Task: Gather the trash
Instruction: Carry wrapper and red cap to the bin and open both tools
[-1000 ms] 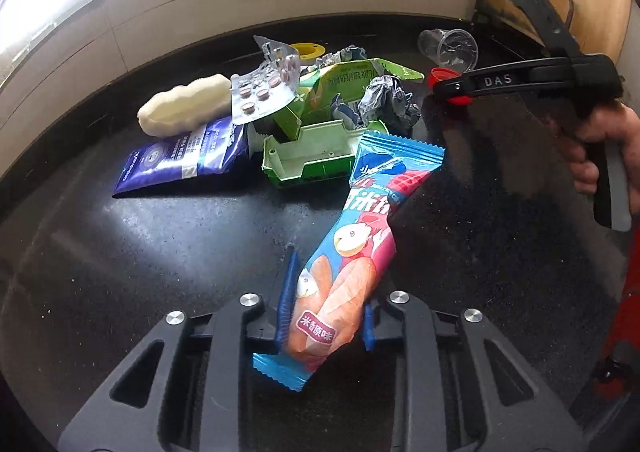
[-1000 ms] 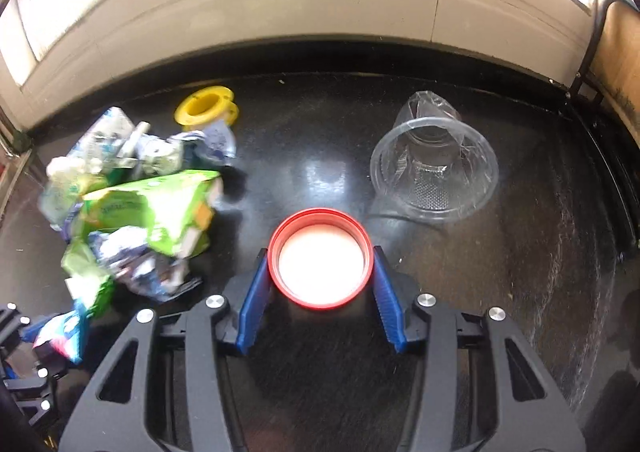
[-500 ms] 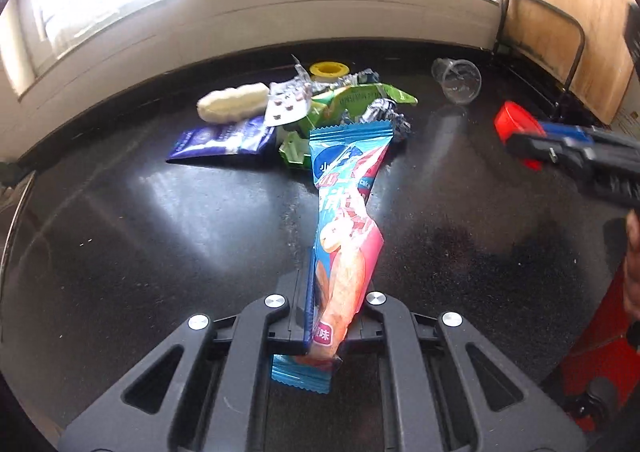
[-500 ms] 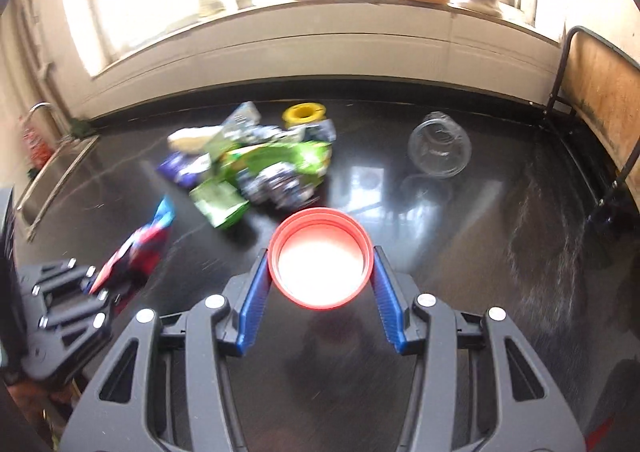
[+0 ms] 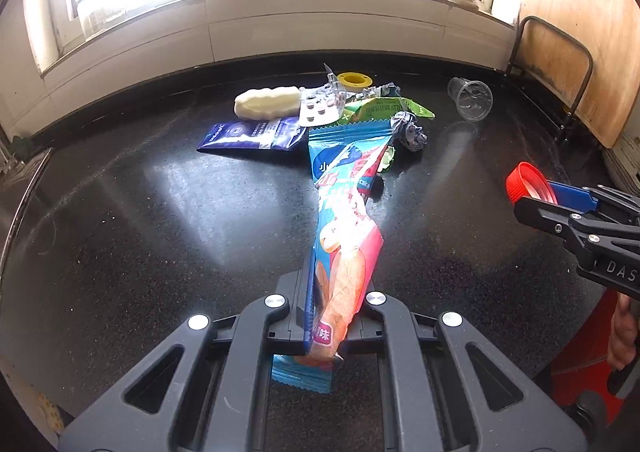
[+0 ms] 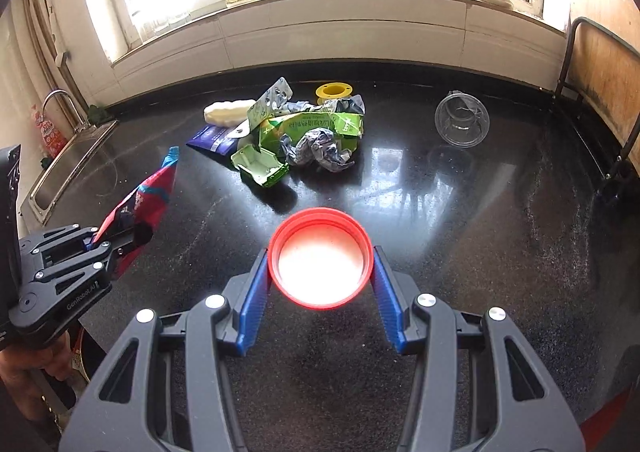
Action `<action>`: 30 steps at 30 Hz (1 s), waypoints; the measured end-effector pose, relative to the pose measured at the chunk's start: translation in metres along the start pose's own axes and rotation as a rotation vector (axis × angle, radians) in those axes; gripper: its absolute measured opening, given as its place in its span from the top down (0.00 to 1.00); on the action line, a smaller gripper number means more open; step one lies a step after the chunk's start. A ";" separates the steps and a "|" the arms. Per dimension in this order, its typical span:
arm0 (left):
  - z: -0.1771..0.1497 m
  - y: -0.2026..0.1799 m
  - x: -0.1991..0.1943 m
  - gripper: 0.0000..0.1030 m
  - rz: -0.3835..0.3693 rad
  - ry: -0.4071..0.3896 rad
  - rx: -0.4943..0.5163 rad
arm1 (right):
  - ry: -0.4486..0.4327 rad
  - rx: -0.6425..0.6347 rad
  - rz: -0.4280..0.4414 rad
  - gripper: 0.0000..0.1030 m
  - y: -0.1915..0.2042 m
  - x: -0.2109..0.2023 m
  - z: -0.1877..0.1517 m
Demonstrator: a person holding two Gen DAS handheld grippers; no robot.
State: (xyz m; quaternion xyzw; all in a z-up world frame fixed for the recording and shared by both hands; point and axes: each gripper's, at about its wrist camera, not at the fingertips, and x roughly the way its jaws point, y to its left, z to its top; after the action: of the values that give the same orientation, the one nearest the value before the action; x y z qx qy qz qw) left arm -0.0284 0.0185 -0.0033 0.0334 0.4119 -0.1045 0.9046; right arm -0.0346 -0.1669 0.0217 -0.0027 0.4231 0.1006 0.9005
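My left gripper (image 5: 334,308) is shut on a blue and pink snack wrapper (image 5: 346,220), which hangs in the air above the black counter (image 5: 160,220). The same wrapper (image 6: 150,196) shows at the left of the right wrist view, in the left gripper (image 6: 96,242). My right gripper (image 6: 320,272) is shut on a red lid (image 6: 320,262), pads on both sides of its rim. That lid (image 5: 528,184) and the right gripper (image 5: 560,200) appear at the right edge of the left wrist view. Both are held back from the trash pile (image 6: 296,132).
Left on the counter: a green carton (image 6: 312,126), a green tray (image 6: 260,164), crumpled foil (image 6: 316,146), a pill blister (image 5: 322,108), a blue pouch (image 5: 252,134), a white lump (image 5: 266,102), a yellow spool (image 6: 332,91), a clear cup (image 6: 462,124). A sink (image 6: 68,172) lies left.
Both grippers pulled back and up from the pile, which now looks smaller and farther off. The left jaws closed tight on the snack wrapper and lifted it off the counter.
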 end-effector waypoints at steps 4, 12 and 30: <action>-0.002 0.008 -0.008 0.92 0.007 -0.014 -0.012 | -0.011 -0.027 0.017 0.52 0.015 -0.001 0.006; -0.027 0.070 -0.049 0.92 0.102 -0.050 -0.117 | -0.021 -0.170 0.141 0.52 0.102 0.012 0.021; -0.285 0.290 -0.174 0.92 0.582 0.116 -0.731 | 0.248 -0.731 0.743 0.52 0.476 0.073 -0.092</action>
State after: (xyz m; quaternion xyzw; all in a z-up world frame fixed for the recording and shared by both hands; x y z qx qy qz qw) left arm -0.2871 0.3713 -0.0674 -0.1675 0.4453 0.3073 0.8241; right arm -0.1469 0.3047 -0.0543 -0.1782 0.4363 0.5522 0.6877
